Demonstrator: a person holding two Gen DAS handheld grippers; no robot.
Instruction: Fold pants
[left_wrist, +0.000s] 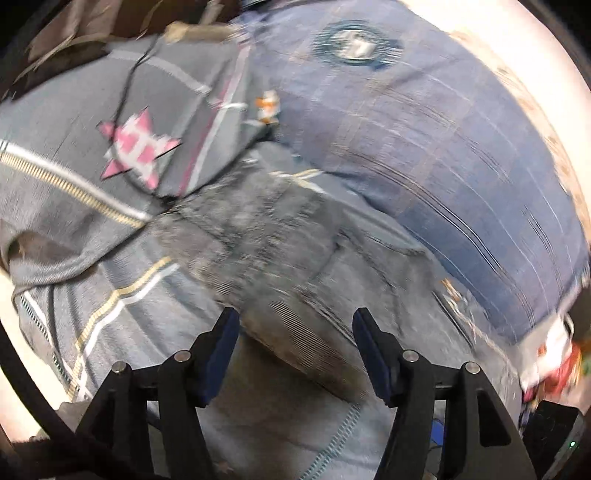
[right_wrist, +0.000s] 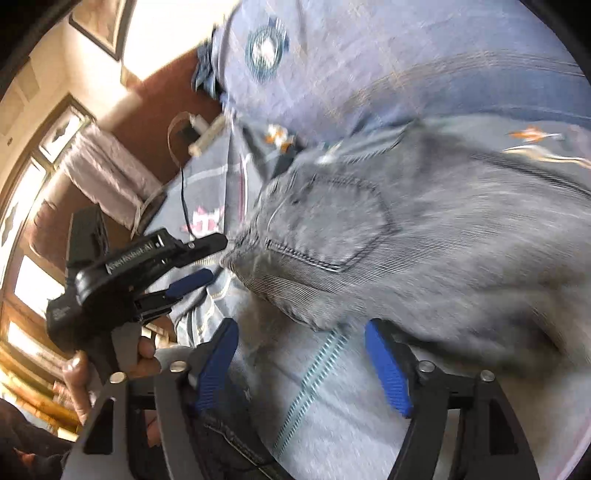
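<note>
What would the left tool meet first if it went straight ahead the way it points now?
Most likely the grey jeans: the open left tool points at them, with nothing between. Blur leaves the depth unclear.

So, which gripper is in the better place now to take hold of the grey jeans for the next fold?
Probably the left gripper. In the right wrist view its open fingers sit at the edge of the grey jeans, near the back pocket. The right gripper is open too, but mostly over the bedsheet.
</note>
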